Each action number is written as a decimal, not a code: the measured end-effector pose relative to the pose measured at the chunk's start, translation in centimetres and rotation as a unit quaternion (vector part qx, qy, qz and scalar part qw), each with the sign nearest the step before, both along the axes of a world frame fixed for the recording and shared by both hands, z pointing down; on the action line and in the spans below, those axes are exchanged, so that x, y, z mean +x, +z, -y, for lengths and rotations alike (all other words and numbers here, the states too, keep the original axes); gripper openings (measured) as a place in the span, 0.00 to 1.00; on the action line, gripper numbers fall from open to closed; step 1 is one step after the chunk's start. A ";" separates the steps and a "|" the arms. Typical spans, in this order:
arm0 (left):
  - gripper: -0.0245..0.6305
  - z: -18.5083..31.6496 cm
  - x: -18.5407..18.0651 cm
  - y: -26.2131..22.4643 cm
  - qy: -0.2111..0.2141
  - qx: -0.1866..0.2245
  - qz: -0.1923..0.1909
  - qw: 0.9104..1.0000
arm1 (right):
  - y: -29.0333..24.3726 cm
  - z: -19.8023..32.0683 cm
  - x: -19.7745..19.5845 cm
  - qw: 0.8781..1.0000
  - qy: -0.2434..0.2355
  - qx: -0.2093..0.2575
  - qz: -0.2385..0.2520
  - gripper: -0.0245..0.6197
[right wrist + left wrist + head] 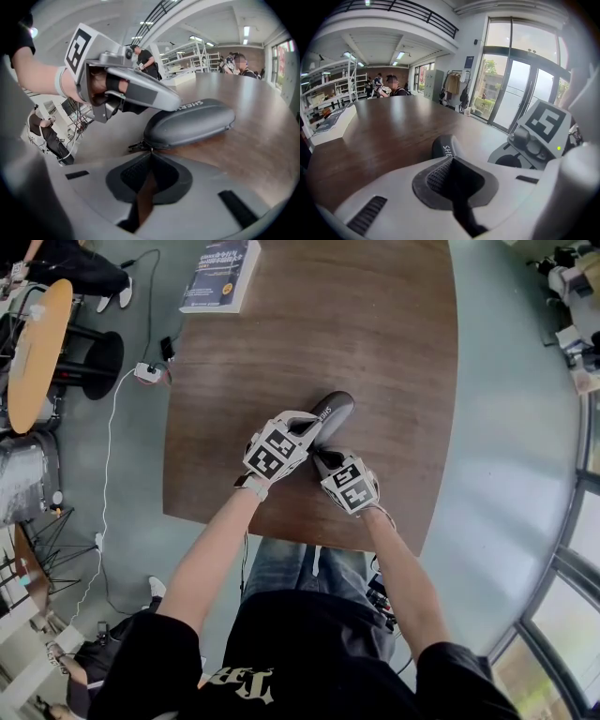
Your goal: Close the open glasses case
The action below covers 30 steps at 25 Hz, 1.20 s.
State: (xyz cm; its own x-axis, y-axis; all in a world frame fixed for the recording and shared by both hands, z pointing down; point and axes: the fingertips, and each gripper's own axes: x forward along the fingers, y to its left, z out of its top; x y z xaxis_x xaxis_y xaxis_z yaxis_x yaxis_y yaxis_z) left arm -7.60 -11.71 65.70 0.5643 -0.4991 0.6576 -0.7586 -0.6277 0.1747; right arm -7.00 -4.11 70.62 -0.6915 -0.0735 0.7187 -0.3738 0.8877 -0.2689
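Looking at a dark grey glasses case [192, 124] flat on the wooden surface [375, 324], not far from the near edge. Long axis runs away from the body and a bit to the right. Lid looks down on the base already, so guessing only the zip is left to run round.

Left gripper [451, 160]: coming in from the left, lying on top of the case's near half. Jaws pressed together, nothing between them, seemingly just pinning the lid down.

Right gripper [150, 157]: parked at the near end of the case, pointing straight along that long axis. Jaws squeezed together too, tips right up against the seam where the zipper pull [137, 146] sticks out, a touch to the left of them. Can't tell whether the tips have actually caught any of the tab or are just nosing against it.

So the right one is the nearer to the zip end. Probably needs a clean pinch on that tab, then a drag along the seam.
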 end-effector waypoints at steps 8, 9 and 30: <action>0.05 0.2 -0.6 0.3 0.011 -0.016 0.002 1.000 | -0.2 -0.1 -0.4 0.999 0.047 -0.016 -0.002 0.02; 0.05 0.2 -0.7 0.4 0.010 -0.018 0.001 1.000 | -0.3 0.0 -0.5 0.998 0.060 -0.017 -0.004 0.02; 0.05 -0.1 0.1 0.2 -0.008 -0.051 -0.033 0.998 | -0.2 -0.7 -0.6 0.969 0.236 -0.051 -0.049 0.02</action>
